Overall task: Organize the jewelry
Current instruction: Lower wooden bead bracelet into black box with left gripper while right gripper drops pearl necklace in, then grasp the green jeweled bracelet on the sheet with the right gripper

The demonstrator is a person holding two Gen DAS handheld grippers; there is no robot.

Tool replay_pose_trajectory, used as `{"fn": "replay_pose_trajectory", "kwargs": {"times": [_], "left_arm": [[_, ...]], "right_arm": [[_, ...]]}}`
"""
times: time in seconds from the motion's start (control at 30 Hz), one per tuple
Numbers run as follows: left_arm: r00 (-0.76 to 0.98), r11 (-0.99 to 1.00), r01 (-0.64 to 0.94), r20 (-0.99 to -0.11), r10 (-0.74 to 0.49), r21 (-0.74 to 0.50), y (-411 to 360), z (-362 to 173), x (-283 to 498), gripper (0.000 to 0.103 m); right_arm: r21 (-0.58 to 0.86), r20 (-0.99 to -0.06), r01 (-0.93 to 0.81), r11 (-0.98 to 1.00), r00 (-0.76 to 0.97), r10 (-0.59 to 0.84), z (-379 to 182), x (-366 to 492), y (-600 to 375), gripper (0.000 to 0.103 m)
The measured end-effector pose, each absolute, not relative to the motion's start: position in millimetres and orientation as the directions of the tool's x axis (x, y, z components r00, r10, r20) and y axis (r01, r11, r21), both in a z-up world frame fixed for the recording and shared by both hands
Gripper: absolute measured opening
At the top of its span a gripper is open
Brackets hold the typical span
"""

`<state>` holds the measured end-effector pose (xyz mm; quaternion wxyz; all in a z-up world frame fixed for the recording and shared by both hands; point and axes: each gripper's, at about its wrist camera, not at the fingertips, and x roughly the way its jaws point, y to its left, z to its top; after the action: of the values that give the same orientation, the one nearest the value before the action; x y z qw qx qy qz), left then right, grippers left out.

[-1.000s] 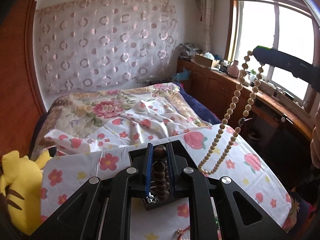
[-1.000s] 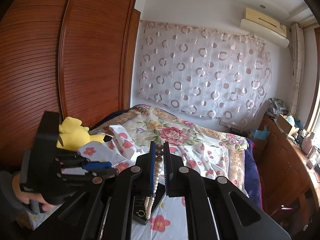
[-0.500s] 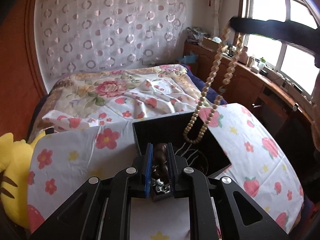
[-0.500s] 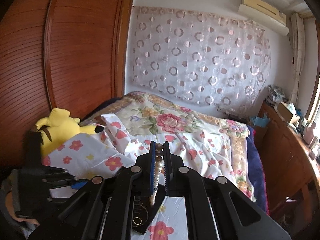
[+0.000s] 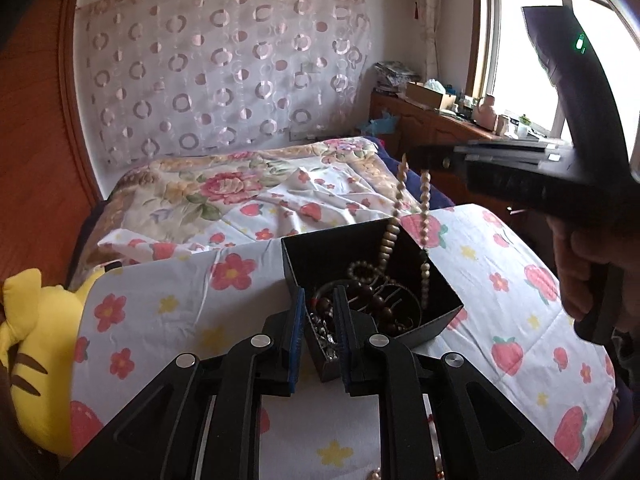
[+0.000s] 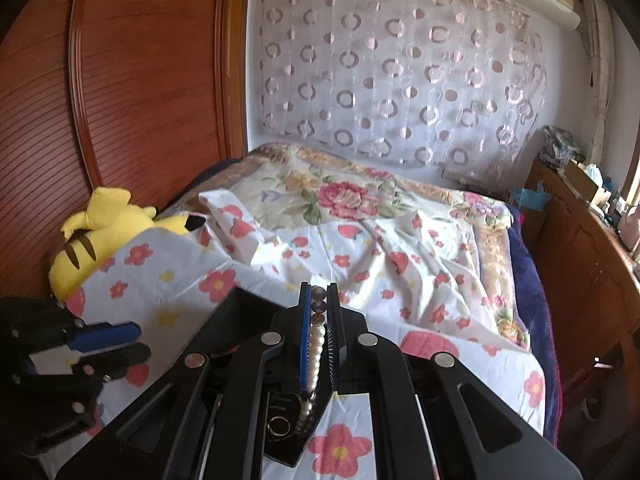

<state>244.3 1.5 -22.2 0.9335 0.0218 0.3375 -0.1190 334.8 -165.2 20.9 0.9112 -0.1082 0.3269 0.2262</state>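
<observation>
At the far left of the left wrist view a yellow plush toy [image 5: 28, 364] is seen lying against the edge of the flowered sheet [image 5: 168, 312], and in the right wrist view the same toy [image 6: 100, 236] is found beside the wooden wardrobe [image 6: 132, 80]. Toward the middle of the left wrist view the left gripper [image 5: 320, 344] is seen with its fingers parted a little and set on either side of the near corner of the black jewelry box [image 5: 320, 256]; whether the wall is actually pinched cannot be told. The box is placed on the sheet and is filled with dark bead bracelets [image 5: 376, 304] and thin bangles. Just right of that, a pale bead necklace [image 5: 390, 236] is hung as a double strand from above, with its lower loop let down inside the box. At the right the strand is gripped by the right gripper [image 5: 416, 156], held level over the box, and its handle is grasped by the person's hand [image 5: 584, 264]. In the right wrist view the right gripper [image 6: 319, 332] is shown clenched on the necklace [image 6: 316, 340], whose beads are lined up between the fingers and trail down to the black box [image 6: 248, 304] below. A wooden cabinet [image 6: 588, 280] is seen at the far right under the window side
</observation>
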Motion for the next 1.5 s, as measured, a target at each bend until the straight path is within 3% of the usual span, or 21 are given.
{"fn": "replay_pose_trajectory", "kwargs": {"times": [0.17,0.3,0.37,0.43,0.5,0.83,1.4,1.5], "left_arm": [[0.753,0.973,0.229,-0.626,-0.202,-0.038,6,-23,238,0.025],[0.771,0.976,0.215,-0.609,-0.189,-0.03,9,-22,234,0.063],[0.78,0.978,0.21,-0.599,-0.18,-0.021,9,-22,231,0.073],[0.787,0.981,0.196,-0.595,-0.163,-0.009,10,-23,229,0.087],[0.792,0.981,0.194,-0.588,-0.164,-0.012,12,-25,227,0.093],[0.785,0.978,0.202,-0.588,-0.192,-0.05,19,-40,198,0.095],[0.719,0.973,0.212,-0.661,-0.216,-0.088,32,-83,126,0.095],[0.717,0.972,0.222,-0.663,-0.217,-0.078,29,-84,118,0.095]], "right_arm": [[-0.037,-0.658,-0.491,0.87,0.667,0.349,12,333,-167,0.009],[-0.034,-0.66,-0.494,0.869,0.664,0.351,11,330,-169,0.01],[-0.033,-0.658,-0.494,0.869,0.665,0.353,11,330,-169,0.013],[-0.03,-0.652,-0.495,0.868,0.668,0.359,12,327,-171,0.034],[-0.039,-0.647,-0.498,0.866,0.673,0.358,15,322,-172,0.034],[-0.044,-0.638,-0.586,0.809,0.64,0.429,13,257,-189,0.034],[0.032,-0.765,-0.63,0.776,0.484,0.424,-70,185,-217,0.034],[0.05,-0.785,-0.617,0.785,0.462,0.413,-82,187,-218,0.03]]}}
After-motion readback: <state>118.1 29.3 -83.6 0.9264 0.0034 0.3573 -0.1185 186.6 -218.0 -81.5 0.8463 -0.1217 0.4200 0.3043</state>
